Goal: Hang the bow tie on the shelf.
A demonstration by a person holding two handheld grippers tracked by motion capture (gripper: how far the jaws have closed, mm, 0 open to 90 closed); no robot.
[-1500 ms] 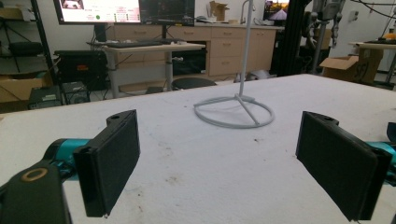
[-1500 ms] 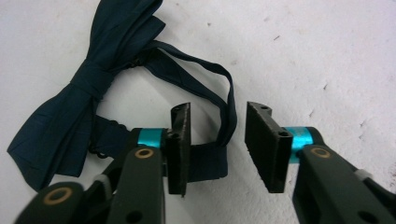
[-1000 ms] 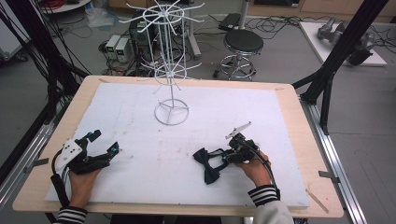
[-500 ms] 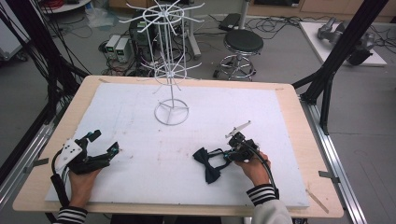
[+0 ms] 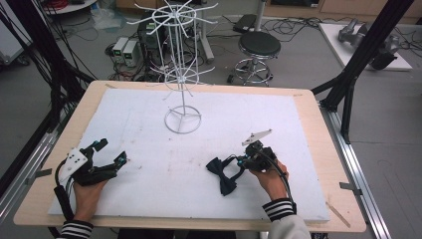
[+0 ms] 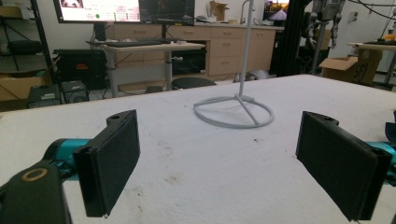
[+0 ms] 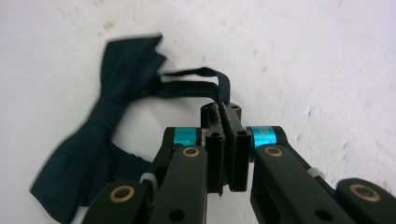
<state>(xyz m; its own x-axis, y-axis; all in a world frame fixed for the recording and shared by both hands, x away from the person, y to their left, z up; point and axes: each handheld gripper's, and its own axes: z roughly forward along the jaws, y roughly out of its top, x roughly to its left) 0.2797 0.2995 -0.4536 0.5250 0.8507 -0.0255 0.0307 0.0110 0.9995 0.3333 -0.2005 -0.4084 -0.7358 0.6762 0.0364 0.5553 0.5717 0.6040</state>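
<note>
From the high view, a white wire hanging rack (image 5: pixel 182 74) stands toward the far side of the counter (image 5: pixel 308 149), its ring base resting on the white mat. Taking that rack as the landmark, a dark navy bow tie (image 5: pixel 221 175) lies flat on the mat well nearer the person and somewhat to the rack's right. The right gripper (image 5: pixel 245 162) sits just beside the bow tie on the side away from the left hand, and the tie's thin strap runs into it; gripping the strap rather than the bow looks like a way to lift the tie by a loop that a rack hook could take, though that is only a guess. The left gripper (image 5: pixel 110 153) rests near the counter's front left, well apart from both rack and tie, seemingly parked and waiting.

In the left gripper view, the left gripper (image 6: pixel 217 161) has its jaws spread wide with nothing between them but bare mat; the rack's ring base (image 6: pixel 233 111) lies ahead, well beyond them.

In the right gripper view, the right gripper (image 7: pixel 228 142) has its jaws pressed together, pinching the neck strap (image 7: pixel 196 81) where it loops back from the bow. The bow tie (image 7: pixel 100 140) itself trails off to the side of the jaws, lying on the mat, slightly blurred.
</note>
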